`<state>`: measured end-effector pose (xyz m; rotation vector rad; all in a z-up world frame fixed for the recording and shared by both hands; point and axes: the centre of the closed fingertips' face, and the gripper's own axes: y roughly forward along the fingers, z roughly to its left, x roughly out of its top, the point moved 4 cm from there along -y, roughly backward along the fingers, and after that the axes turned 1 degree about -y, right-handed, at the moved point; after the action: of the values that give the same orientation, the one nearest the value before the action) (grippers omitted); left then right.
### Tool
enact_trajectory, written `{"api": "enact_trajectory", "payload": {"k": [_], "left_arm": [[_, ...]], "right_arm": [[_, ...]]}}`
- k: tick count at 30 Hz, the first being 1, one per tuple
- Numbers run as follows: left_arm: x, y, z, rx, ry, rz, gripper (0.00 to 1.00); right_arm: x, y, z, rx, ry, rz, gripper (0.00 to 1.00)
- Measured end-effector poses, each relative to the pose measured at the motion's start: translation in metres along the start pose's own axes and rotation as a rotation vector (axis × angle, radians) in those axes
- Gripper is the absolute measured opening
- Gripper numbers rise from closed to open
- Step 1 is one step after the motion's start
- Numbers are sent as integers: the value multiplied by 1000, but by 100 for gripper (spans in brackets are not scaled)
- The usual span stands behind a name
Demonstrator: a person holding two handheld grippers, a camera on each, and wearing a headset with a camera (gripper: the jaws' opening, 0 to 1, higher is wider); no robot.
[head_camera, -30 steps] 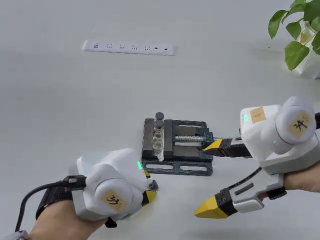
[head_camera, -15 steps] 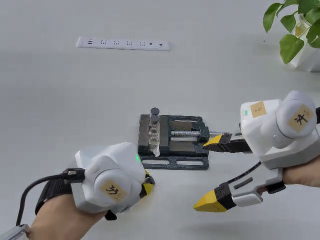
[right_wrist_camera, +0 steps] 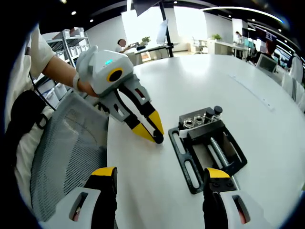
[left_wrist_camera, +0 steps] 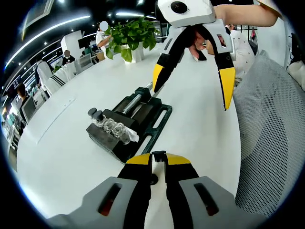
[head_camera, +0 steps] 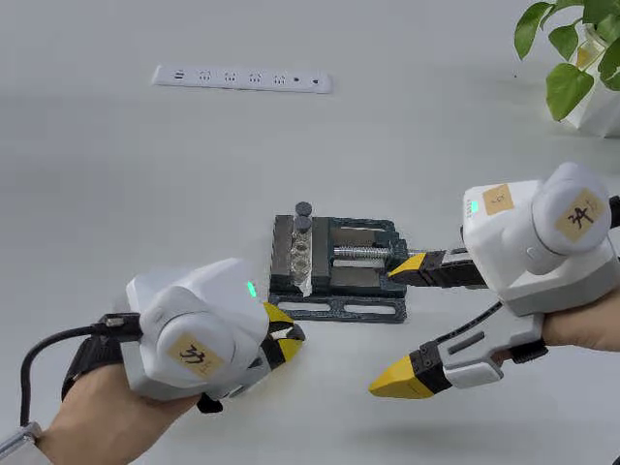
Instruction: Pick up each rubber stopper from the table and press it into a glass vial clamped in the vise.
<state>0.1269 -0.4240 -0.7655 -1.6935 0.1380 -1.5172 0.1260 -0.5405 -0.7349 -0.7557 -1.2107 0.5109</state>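
Over the white desk (head_camera: 145, 194), a stopper (right_wrist_camera: 158, 139) is pinched in the left claw (head_camera: 291, 336). It should be lined up straight above the open vial (head_camera: 301, 260) ahead. The right claw (head_camera: 383, 331) is spread wide.

White power strip (head_camera: 242, 78) lying flat, far side; leafy plant (head_camera: 564, 92) far right, pot (head_camera: 603, 107) seemingly white; mesh chair (left_wrist_camera: 271, 138).
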Motion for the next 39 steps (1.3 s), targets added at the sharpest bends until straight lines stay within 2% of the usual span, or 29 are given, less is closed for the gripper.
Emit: {"api": "enact_trajectory", "payload": {"k": [2, 6, 8, 10, 12, 14, 15, 17, 22, 24, 31, 34, 39], "left_arm": [[6, -3, 1, -4, -22, -39, 7], [15, -7, 3, -1, -33, -87, 7], [21, -9, 3, -8, -39, -135, 7], [25, -12, 2, -9, -34, -150, 7], [32, -15, 0, -16, -23, -199, 7], [36, -18, -1, -23, -34, -227, 7], [42, -20, -4, -38, -52, -250, 7], [47, -23, -7, -57, -52, -281, 7], [51, -28, -9, -84, -59, -325, 7], [54, -29, -13, -118, -76, -346, 7], [60, -32, -17, -128, -53, -377, 7], [61, -32, -17, -122, -39, -385, 7], [63, -33, -16, -109, -21, -403, 6]], "right_arm": [[1, 0, -1, 3, -6, 4, 71], [5, -1, -4, 5, -20, 5, 70], [9, -2, -5, 5, -26, 3, 70], [13, -3, -5, 7, -34, -1, 69], [17, -4, -4, 16, -52, 4, 68], [21, -5, -3, 20, -64, 7, 66], [23, -5, -2, 26, -77, 10, 65], [28, -6, 0, 40, -113, 12, 64], [38, -9, 4, 58, -150, 40, 59], [43, -12, 6, 73, -175, 45, 54], [55, -19, 14, 117, -223, 65, 36], [58, -20, 17, 133, -211, 74, 26], [62, -18, 18, 141, -167, 68, 23]]}}
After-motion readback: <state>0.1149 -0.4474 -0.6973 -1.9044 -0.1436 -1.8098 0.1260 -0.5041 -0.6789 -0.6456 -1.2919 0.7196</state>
